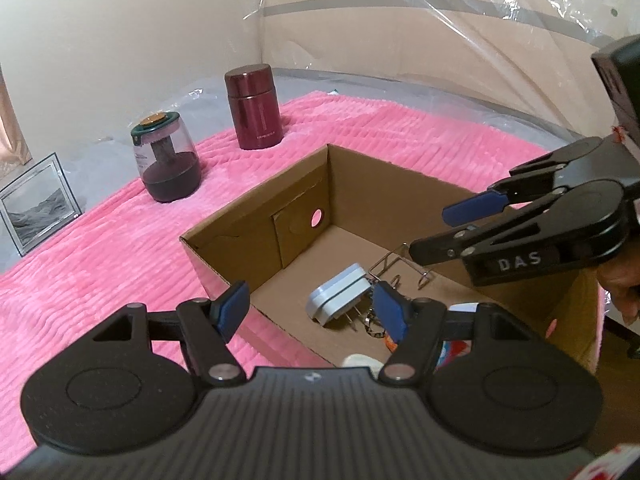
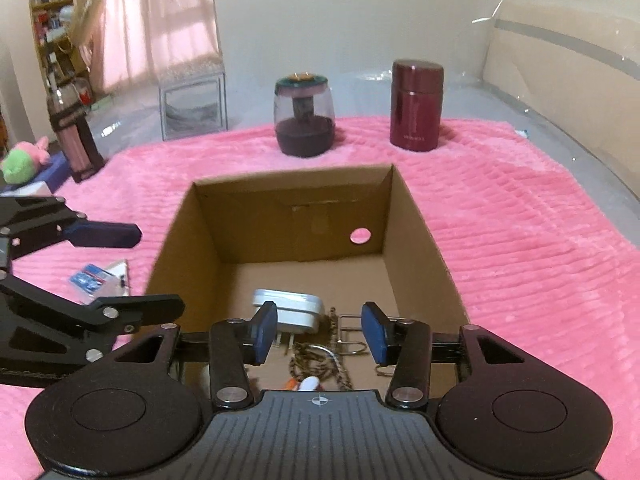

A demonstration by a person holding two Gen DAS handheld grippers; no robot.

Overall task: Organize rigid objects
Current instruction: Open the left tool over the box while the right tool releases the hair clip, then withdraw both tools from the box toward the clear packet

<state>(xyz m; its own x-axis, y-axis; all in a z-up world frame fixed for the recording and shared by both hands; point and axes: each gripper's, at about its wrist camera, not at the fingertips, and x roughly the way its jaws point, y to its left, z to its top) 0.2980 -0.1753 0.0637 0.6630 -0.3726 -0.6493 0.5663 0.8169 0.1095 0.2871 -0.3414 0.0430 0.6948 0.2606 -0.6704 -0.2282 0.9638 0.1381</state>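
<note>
- Spread wide and holding nothing: left gripper [image 1: 310,312], hanging over the near rim of the cardboard box [image 1: 256,200].
- Likewise parted and empty: right gripper [image 2: 320,334], over the box interior, touching nothing.
- Already on the box floor: white plug adapter [image 2: 288,308], wire clip [image 2: 352,334], chain.
- Still standing on the pink blanket [image 2: 520,240] beyond the box: maroon flask [image 2: 417,105] and glass jar [image 2: 304,116].
- Risks: knocking the tall flask over on soft plush; grippers colliding above the box; snagging the rim.

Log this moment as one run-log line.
left tongs: open, empty | right tongs: open, empty | cardboard box: holds white plug adapter | maroon flask, glass jar: outside on pink blanket
</note>
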